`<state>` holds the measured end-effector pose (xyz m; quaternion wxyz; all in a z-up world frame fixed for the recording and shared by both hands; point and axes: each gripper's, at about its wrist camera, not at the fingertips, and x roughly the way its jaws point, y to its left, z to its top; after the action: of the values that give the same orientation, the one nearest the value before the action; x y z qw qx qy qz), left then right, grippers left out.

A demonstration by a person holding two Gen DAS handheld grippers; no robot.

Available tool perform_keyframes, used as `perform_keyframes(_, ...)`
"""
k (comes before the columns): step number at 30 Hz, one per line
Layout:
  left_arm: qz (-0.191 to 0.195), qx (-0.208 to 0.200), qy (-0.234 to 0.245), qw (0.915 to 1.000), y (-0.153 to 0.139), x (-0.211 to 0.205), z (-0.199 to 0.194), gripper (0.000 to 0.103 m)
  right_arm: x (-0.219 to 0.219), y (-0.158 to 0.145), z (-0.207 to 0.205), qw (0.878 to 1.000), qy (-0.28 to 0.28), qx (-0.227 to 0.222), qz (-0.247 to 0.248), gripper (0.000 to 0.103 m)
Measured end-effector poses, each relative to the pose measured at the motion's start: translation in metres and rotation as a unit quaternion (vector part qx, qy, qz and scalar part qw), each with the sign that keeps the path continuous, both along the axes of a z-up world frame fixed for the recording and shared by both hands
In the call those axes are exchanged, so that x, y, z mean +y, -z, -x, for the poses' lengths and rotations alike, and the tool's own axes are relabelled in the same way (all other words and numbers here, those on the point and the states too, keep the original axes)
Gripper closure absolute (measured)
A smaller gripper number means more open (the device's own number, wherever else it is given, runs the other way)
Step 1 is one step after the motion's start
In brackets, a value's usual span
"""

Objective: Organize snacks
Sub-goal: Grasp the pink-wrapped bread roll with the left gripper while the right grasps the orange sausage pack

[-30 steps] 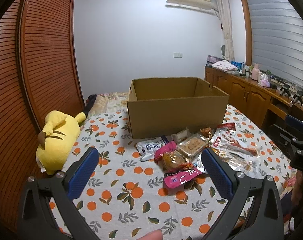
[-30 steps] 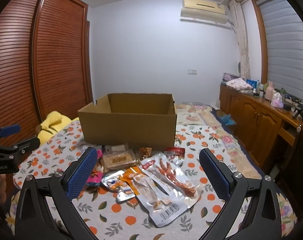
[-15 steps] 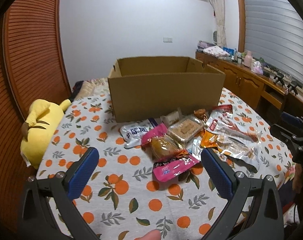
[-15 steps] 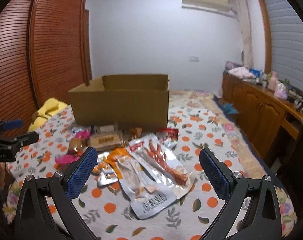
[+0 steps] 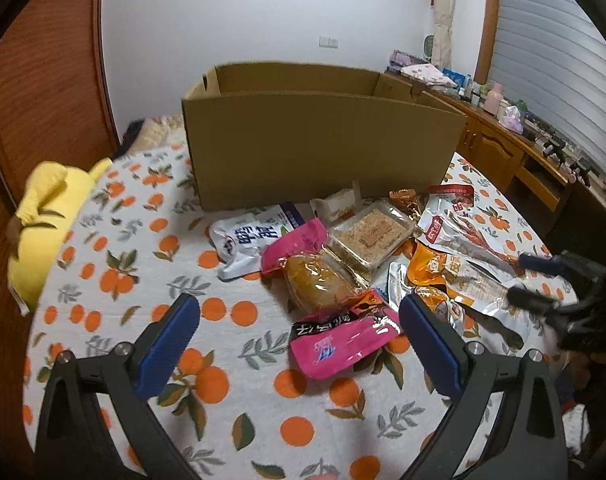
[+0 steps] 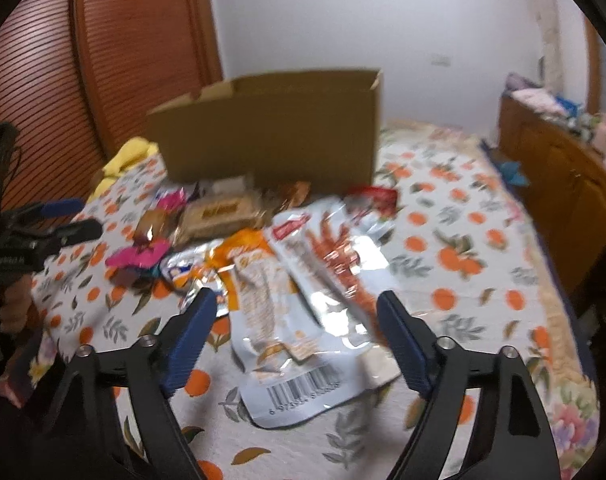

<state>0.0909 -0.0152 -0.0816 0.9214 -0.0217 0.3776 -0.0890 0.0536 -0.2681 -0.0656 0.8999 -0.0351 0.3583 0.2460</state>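
Snacks (image 5: 343, 264) lie heaped on my orange-print tablecloth (image 5: 223, 380) before the open cardboard box (image 5: 323, 140). My left gripper (image 5: 299, 344) is closing over the pink packet (image 5: 339, 344), my right gripper (image 6: 297, 336) over the barcoded pouch (image 6: 287, 360); neither pinches anything.

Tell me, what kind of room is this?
Probably a bedroom in a home. The snacks lie on a white orange-print bedsheet beside a yellow plush toy, with a louvred brown wooden wardrobe door behind and a wooden sideboard cluttered with toiletries.
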Motion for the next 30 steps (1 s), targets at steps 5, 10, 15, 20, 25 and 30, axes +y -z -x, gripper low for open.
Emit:
perform_keyframes(5,0.019,0.031,0.004,0.9993,0.009,-0.004,-0.019,0.01,0.008,0.015,-0.011,0.999,-0.03,0.037,0.006,0.034)
perform_keyframes(10,0.034,0.065,0.012,0.9972,0.02,-0.013,-0.037,0.019,0.009,0.017,-0.019,0.998,-0.042,0.052,0.019,0.038)
perform_keyframes(15,0.036,0.082,0.009,0.9959,0.028,-0.015,-0.047,0.03,0.015,0.019,-0.021,0.996,-0.062,0.057,0.025,0.038)
perform_keyframes(20,0.038,0.093,0.01,0.9949,0.033,-0.013,-0.051,0.04,0.023,0.018,-0.017,0.995,-0.077,0.057,0.025,0.043)
perform_keyframes(25,0.029,0.097,0.011,0.9948,0.036,-0.004,-0.048,0.057,0.026,0.018,-0.014,0.994,-0.081,0.06,0.039,0.048)
perform_keyframes(30,0.026,0.103,0.013,0.9942,0.035,0.007,-0.045,0.052,0.025,0.019,-0.015,0.993,-0.081,0.066,0.051,0.048)
